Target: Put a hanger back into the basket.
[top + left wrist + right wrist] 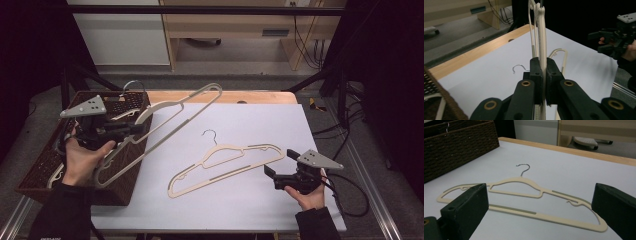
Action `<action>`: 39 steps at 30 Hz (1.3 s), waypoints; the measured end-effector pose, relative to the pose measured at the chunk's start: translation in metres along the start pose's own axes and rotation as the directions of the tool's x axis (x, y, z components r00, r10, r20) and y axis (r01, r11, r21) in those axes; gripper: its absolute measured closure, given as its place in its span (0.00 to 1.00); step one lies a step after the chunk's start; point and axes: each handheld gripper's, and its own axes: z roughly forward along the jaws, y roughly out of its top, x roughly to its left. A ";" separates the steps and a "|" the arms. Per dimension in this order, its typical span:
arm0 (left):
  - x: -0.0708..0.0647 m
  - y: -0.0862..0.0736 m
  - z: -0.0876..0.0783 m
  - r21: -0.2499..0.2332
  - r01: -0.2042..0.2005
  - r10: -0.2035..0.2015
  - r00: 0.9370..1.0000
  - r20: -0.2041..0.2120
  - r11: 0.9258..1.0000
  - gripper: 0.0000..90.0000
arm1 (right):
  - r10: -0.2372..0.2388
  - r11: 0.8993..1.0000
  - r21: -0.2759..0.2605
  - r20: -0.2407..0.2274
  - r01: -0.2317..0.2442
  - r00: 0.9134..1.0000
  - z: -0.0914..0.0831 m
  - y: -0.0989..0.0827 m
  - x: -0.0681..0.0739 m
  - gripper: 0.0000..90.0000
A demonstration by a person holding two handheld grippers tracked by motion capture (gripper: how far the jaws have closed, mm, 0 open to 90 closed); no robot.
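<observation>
A cream hanger (165, 105) hangs tilted in the air over the table's left side, its metal hook (134, 85) above the basket. My left gripper (132, 130) is shut on it, and in the left gripper view the jaws pinch the hanger's thin edge (541, 37). A second cream hanger (227, 148) lies flat on the white mat, hook pointing away from me. My right gripper (280, 163) stands open at that hanger's right end. Its two jaws (539, 212) are spread wide to either side of the flat hanger (519, 180), not touching it.
A dark wicker basket (50, 165) sits at the table's left edge with more hangers (125, 112) inside. The white mat (250, 120) covers most of the wooden table (260, 96). A cable (350, 190) trails from the right gripper off the right side.
</observation>
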 end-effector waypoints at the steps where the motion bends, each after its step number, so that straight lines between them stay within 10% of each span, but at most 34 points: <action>1: 0.006 0.000 -0.003 -0.004 0.006 -0.006 1.000 -0.005 1.000 0.96 | 0.000 1.000 0.001 -0.002 0.000 1.000 0.000 0.000 0.000 0.01; 21: 0.087 -0.034 -0.059 -0.027 0.039 -0.042 0.990 -0.135 0.999 0.96 | -0.016 0.999 0.032 0.001 0.016 1.000 0.004 -0.002 -0.001 0.01; 39: 0.122 -0.072 -0.088 0.038 0.088 -0.078 0.975 -0.207 0.995 0.96 | -0.022 0.999 0.040 0.002 0.022 1.000 0.006 -0.003 0.000 0.01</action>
